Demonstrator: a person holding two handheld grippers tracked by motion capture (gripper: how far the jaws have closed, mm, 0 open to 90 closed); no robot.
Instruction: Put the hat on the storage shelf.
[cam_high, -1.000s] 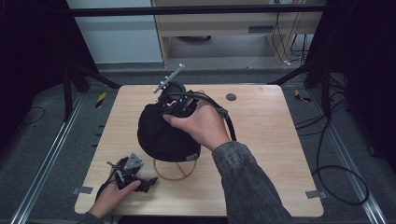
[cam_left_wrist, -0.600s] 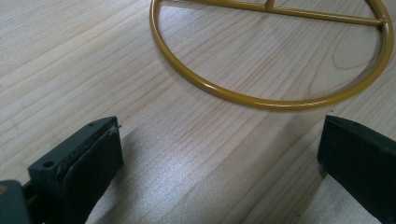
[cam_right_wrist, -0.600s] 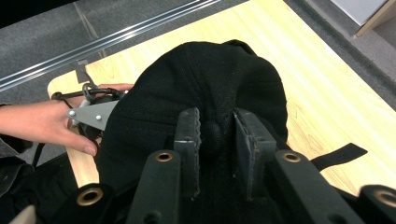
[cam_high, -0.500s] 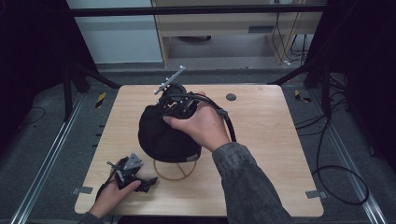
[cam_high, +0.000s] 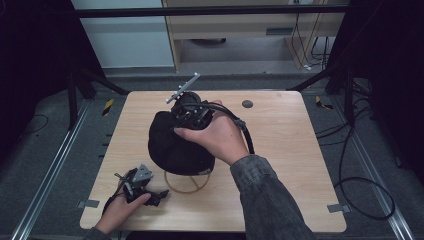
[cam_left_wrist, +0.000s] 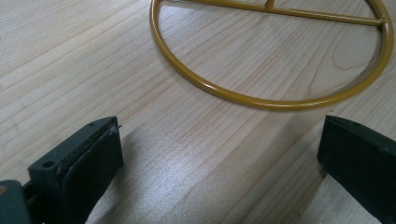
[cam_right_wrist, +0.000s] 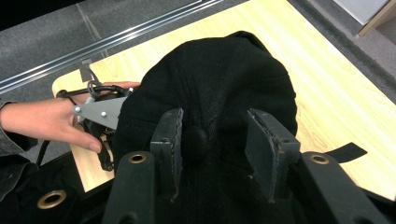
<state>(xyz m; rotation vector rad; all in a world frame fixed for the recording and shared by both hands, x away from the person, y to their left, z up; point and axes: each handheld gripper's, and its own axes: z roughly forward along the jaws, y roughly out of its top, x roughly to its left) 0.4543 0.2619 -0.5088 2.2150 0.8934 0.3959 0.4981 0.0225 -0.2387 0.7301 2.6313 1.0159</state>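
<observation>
Black cap (cam_high: 172, 145) sits on the yellow wire stand (cam_high: 189, 184) at the table's middle; the right gripper (cam_right_wrist: 212, 140) has just been opening, its pads off the crown button. Lift straight up, so the stand stays put; the left gripper (cam_left_wrist: 219, 149) rests open nearby

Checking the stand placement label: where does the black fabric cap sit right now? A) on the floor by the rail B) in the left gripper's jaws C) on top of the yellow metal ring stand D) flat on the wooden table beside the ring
C. In the high view the black fabric cap sits raised over the yellow metal ring stand, whose ring base shows just under it, with the right gripper open over its top button.
</observation>
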